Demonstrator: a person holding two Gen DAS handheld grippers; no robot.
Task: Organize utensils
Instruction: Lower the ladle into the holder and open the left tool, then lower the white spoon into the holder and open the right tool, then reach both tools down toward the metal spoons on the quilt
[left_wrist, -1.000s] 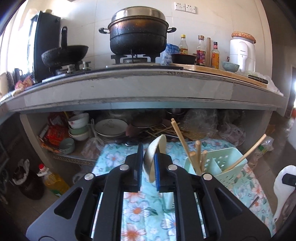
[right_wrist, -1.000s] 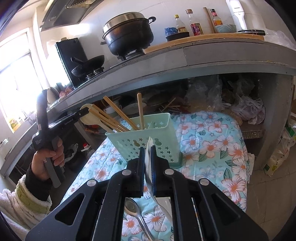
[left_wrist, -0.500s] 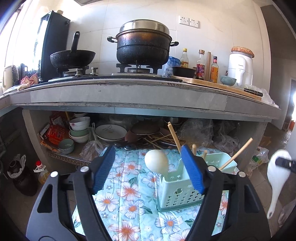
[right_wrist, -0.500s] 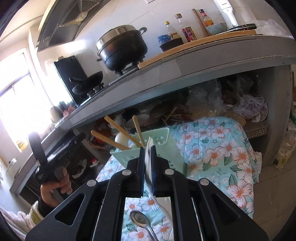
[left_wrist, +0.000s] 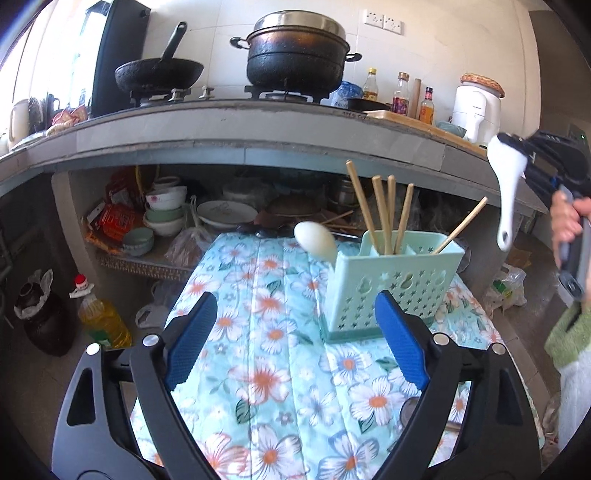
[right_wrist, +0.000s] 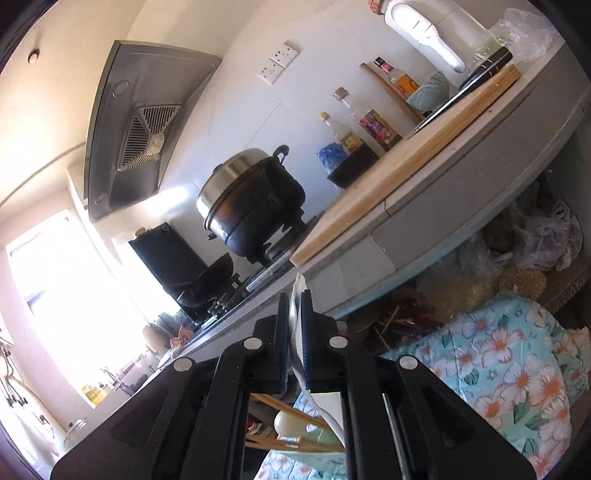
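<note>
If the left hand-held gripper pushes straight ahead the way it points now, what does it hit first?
Probably the floral tablecloth: the left hand-held gripper, jaws opening and empty, angles down at it. The mint utensil caddy stands just right of that line, though depth is unclear.

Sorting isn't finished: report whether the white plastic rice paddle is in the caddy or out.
Out: the white plastic rice paddle hangs clamped in the right hand-held gripper.
</note>
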